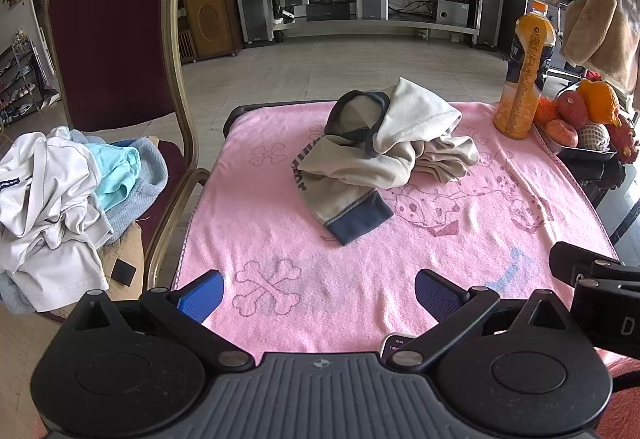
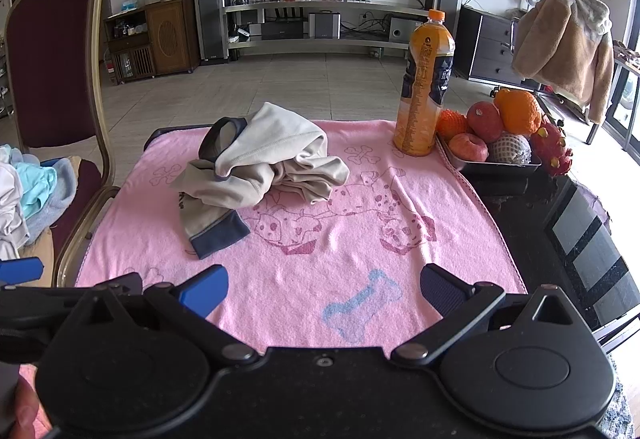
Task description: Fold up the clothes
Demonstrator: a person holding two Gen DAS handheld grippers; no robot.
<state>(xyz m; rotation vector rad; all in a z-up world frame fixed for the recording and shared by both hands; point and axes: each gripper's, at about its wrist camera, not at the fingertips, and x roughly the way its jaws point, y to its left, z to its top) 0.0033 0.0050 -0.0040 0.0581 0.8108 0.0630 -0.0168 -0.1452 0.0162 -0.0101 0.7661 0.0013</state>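
Note:
A crumpled beige sweatshirt with navy cuffs and collar (image 1: 384, 151) (image 2: 260, 167) lies in a heap on the pink towel (image 1: 320, 279) (image 2: 360, 239) covering the table. My left gripper (image 1: 320, 295) is open above the towel's near edge, well short of the garment, nothing between its blue pads. My right gripper (image 2: 324, 291) is also open over the near edge, empty, to the right of the left one. A pile of unfolded clothes (image 1: 60, 195) (image 2: 24, 195) sits on the chair seat at the left.
A maroon chair with a gold frame (image 1: 116, 39) (image 2: 52, 59) stands left of the table. An orange juice bottle (image 1: 524, 75) (image 2: 426, 83) and a fruit tray (image 1: 580, 127) (image 2: 496, 143) occupy the far right corner. A beige jacket (image 2: 568, 47) hangs at the right.

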